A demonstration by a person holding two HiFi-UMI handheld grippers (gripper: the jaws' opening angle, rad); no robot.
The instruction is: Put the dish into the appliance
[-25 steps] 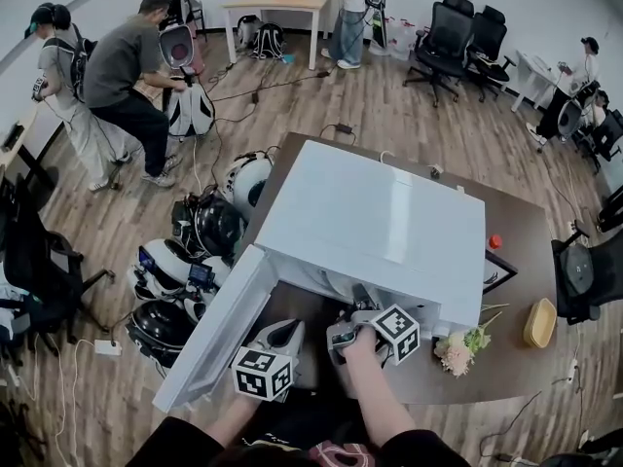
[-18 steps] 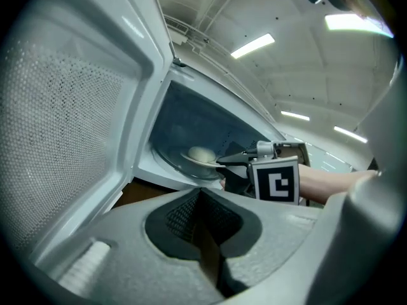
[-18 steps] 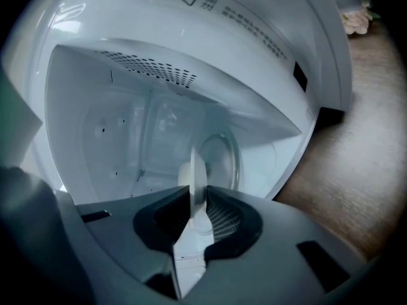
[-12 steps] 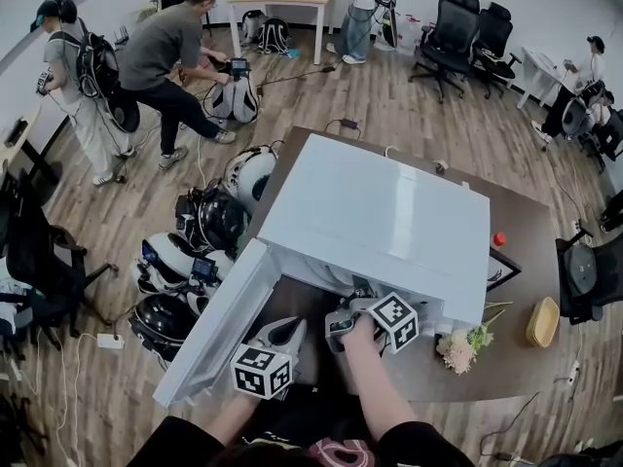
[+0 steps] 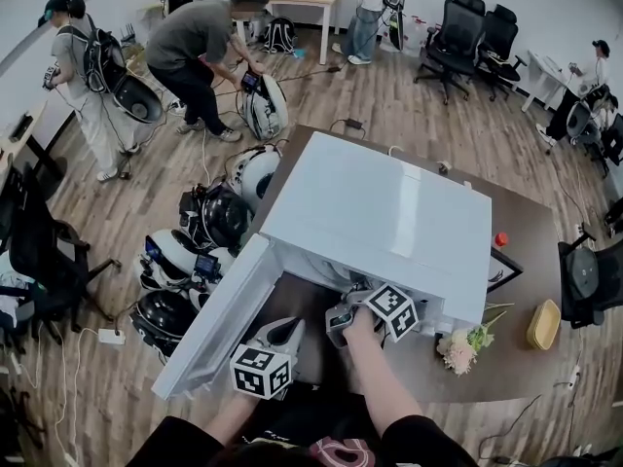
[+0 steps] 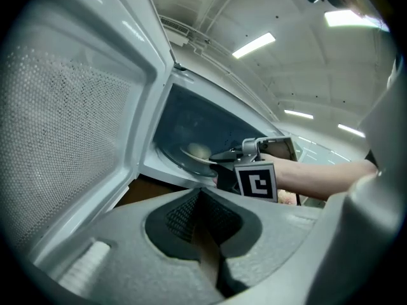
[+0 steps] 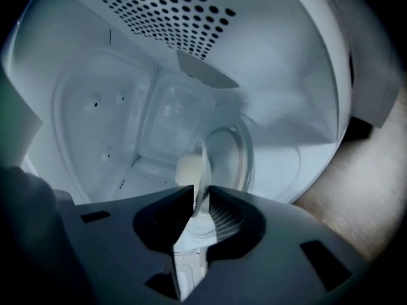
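Note:
A white microwave (image 5: 380, 217) stands on a brown table, its door (image 5: 219, 324) swung open to the left. My right gripper (image 5: 354, 294) reaches into the cavity. It is shut on the rim of a clear glass dish (image 7: 226, 154), which it holds a little above the cavity floor. A pale lump of food (image 7: 186, 169) lies in the dish. The left gripper view shows the dish (image 6: 194, 154) just inside the opening, with the right gripper (image 6: 222, 159) on its near edge. My left gripper (image 5: 282, 331) hangs in front of the open door, shut and holding nothing.
To the right of the microwave, the table carries a bunch of flowers (image 5: 458, 348), a yellow bowl (image 5: 541, 323) and a small red object (image 5: 496, 239). Several helmets and gear (image 5: 209, 222) lie on the floor to the left. People and office chairs (image 5: 458, 27) are further back.
My right gripper has moved the dish slightly deeper into the microwave. The left gripper has stayed in place. The people at the back have shifted.

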